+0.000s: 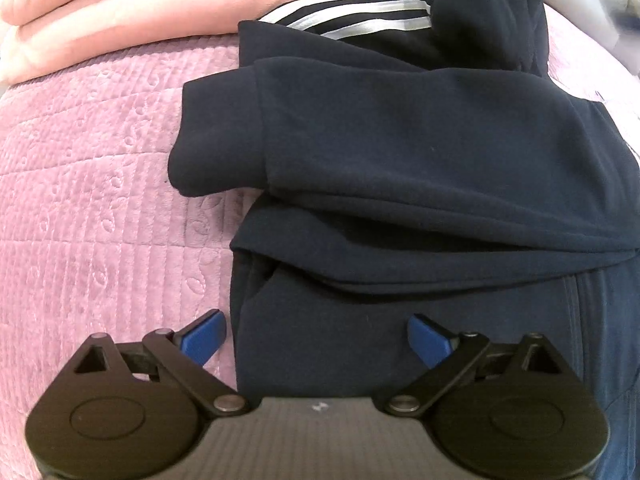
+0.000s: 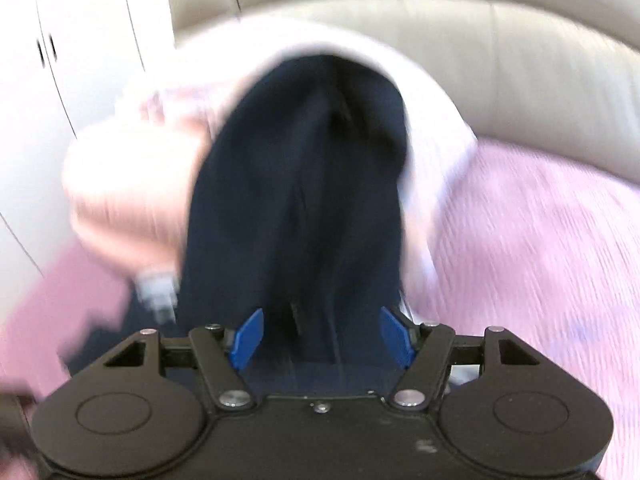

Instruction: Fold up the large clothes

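Navy sweatshirt (image 1: 400,168) lay half folded on the pink bedspread (image 1: 100,200), sleeve across its body. Left claw (image 1: 316,340) hung wide open over the near hem, right claw (image 2: 320,336) looked open too around blurry navy cloth. I'd pinch both hem corners evenly before folding.

Soft, even light fills the left wrist view, which is sharp with fisheye bending at its rim. The right wrist view is motion-blurred, overexposed white toward ten o'clock.
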`<state>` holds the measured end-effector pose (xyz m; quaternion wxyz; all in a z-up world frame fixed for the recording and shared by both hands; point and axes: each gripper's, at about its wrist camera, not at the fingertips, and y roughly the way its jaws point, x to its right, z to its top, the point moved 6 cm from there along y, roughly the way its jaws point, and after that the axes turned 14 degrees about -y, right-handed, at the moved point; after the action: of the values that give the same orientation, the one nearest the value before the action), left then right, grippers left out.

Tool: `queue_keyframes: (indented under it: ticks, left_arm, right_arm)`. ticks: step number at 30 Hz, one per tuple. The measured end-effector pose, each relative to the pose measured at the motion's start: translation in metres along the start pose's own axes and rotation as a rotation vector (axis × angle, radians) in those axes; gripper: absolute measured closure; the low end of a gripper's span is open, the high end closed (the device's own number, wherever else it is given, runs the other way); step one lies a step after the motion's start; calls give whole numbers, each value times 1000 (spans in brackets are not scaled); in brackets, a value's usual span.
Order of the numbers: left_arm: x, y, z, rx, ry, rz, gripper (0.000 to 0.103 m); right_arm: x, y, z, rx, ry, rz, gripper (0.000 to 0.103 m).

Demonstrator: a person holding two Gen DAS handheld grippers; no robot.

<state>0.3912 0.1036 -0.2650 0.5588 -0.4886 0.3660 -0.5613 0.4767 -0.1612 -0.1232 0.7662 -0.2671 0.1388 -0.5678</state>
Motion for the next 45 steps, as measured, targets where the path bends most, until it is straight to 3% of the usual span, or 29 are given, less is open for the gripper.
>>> queue_keyframes:
  ticks: [5, 7, 11, 12, 13, 14, 19, 25, 32, 37, 39, 42, 43, 44, 45]
  left_arm:
    - [3, 4, 2, 2, 7, -5, 2]
    - [5, 5, 2, 4, 11, -8, 2]
    - [3, 5, 5, 4, 0, -29, 2]
    - [2, 5, 6, 3, -6, -38, 2]
    - [0, 4, 7, 3, -11, -46, 2]
    - [-2, 3, 8, 3, -17, -54, 2]
    - [-6, -1, 10, 4, -31, -67, 4]
    - [-11, -12, 13, 1, -63, -97, 8]
    - [-8, -48, 14, 72, -60, -106, 9]
    - [1, -67, 7, 110, -35, -96, 9]
    - [2, -73, 5, 122, -38, -91, 9]
    - [2, -80, 4, 131, -54, -105, 9]
    - [2, -81, 5, 135, -59, -113, 9]
    - [2, -81, 6, 139, -67, -129, 9]
    - [2, -80, 6, 135, -79, -151, 9]
  right_arm:
    - [26, 49, 108, 93, 245, 62, 24]
    - [34, 68, 130, 112, 362, 78, 24]
    - [42, 99, 136, 108, 555, 66, 25]
    - [44, 106, 136, 120, 591, 59, 29]
    - [46, 111, 138, 144, 611, 62, 57]
    - [47, 112, 136, 171, 635, 77, 95]
    - [44, 94, 129, 282, 666, 81, 95]
    - [17, 13, 121, 396, 540, 43, 95]
    - [-36, -106, 57, 519, 517, 27, 95]
    - [-90, -163, -36, 542, 578, -20, 93]
    - [-114, -164, -86, 450, 573, -55, 90]
    - [-140, -143, -154, 214, 572, -28, 64]
    - [-147, -135, -176, 120, 559, -5, 50]
    - [-151, -128, -194, 35, 524, 15, 43]
    - [-154, -126, -209, -39, 477, 23, 43]
